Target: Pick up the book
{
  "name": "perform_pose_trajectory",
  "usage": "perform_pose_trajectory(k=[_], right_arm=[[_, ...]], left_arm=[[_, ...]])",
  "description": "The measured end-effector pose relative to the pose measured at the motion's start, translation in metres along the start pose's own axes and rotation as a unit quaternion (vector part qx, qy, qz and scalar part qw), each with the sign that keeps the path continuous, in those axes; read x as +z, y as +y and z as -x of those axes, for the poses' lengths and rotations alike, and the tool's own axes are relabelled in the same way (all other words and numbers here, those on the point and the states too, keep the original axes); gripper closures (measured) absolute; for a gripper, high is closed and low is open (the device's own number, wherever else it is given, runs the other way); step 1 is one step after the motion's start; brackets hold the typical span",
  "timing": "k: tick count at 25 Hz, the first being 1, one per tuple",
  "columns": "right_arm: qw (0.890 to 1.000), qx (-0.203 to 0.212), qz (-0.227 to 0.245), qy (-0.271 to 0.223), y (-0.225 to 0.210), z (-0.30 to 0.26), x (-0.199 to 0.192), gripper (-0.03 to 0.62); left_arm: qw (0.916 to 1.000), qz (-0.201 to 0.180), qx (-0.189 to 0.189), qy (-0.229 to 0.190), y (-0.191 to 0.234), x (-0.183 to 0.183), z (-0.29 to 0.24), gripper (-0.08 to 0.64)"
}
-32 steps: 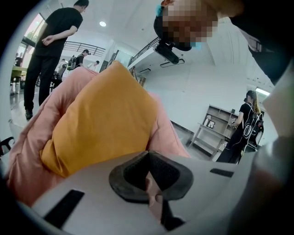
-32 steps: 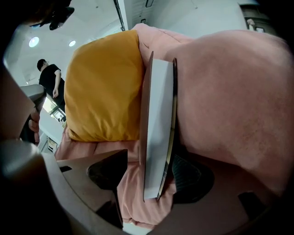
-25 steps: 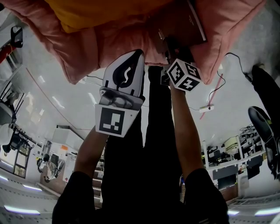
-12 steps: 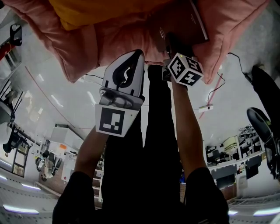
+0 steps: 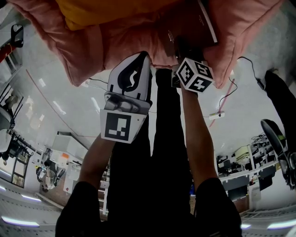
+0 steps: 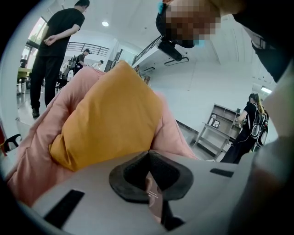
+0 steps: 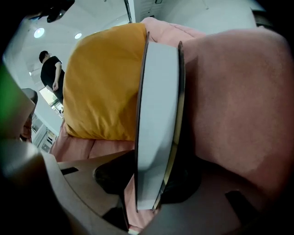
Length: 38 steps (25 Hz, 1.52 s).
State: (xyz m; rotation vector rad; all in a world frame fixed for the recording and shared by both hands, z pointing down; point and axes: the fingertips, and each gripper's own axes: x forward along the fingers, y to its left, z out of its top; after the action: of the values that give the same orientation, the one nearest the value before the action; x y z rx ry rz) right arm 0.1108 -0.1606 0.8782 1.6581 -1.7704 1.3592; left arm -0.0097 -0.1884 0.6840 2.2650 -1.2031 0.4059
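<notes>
A dark-covered book [image 5: 190, 25] lies on a pink cushion [image 5: 125, 41] next to a yellow pillow [image 5: 101, 11]. My right gripper [image 5: 181, 46] is at the book's near edge, its jaws hidden behind its marker cube. In the right gripper view the book [image 7: 156, 119] stands edge-on with pale pages showing. The right gripper [image 7: 149, 179] has just been closing with the book between its dark pads, which now hug both covers. My left gripper [image 5: 141, 60] hangs shut to the left, short of the cushion. It [image 6: 149, 172] faces the yellow pillow [image 6: 110, 119] and holds nothing.
The person's dark legs [image 5: 157, 152] fill the space below both grippers. A cable [image 5: 231, 92] and an office chair [image 5: 277, 134] are on the pale floor at the right. People [image 6: 57, 50] and a shelf [image 6: 220, 128] stand in the background.
The right gripper's marker cube has rolled slightly at the book's edge. The left gripper, the book and the cushion stay where they were.
</notes>
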Motion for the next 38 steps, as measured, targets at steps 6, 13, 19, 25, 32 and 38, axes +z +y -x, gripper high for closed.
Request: perform_pose_trajectory(k=[6,13,19,25,32,38], right_arm=[[1.000,-0.003,0.019,-0.002,0.002,0.004,0.001,0.439],[0.999,-0.006,0.034,-0.006,0.006,0.010,0.005,0.446],[0.999,-0.007,0.042,-0.018,0.003,0.023,0.006,0.451],[0.999,-0.006,0.048,-0.025,0.004,0.028,0.009,0.453],[0.998,-0.007,0.057,-0.028,0.007,0.046,0.012,0.453],[0.998,-0.009,0.060,-0.035,0.014,0.063,0.021,0.453]], left_arm=[[1.0000,-0.002,-0.004,-0.005,-0.001,0.002,0.003,0.557],[0.9999,0.006,-0.004,-0.012,0.002,0.001,0.011,0.557],[0.9999,0.005,0.000,-0.016,-0.003,0.001,0.019,0.557],[0.9998,0.005,0.005,-0.019,-0.003,-0.001,0.025,0.557],[0.9995,0.006,0.004,-0.032,-0.013,0.011,0.035,0.557],[0.9989,0.000,0.001,-0.047,-0.018,0.032,0.042,0.557]])
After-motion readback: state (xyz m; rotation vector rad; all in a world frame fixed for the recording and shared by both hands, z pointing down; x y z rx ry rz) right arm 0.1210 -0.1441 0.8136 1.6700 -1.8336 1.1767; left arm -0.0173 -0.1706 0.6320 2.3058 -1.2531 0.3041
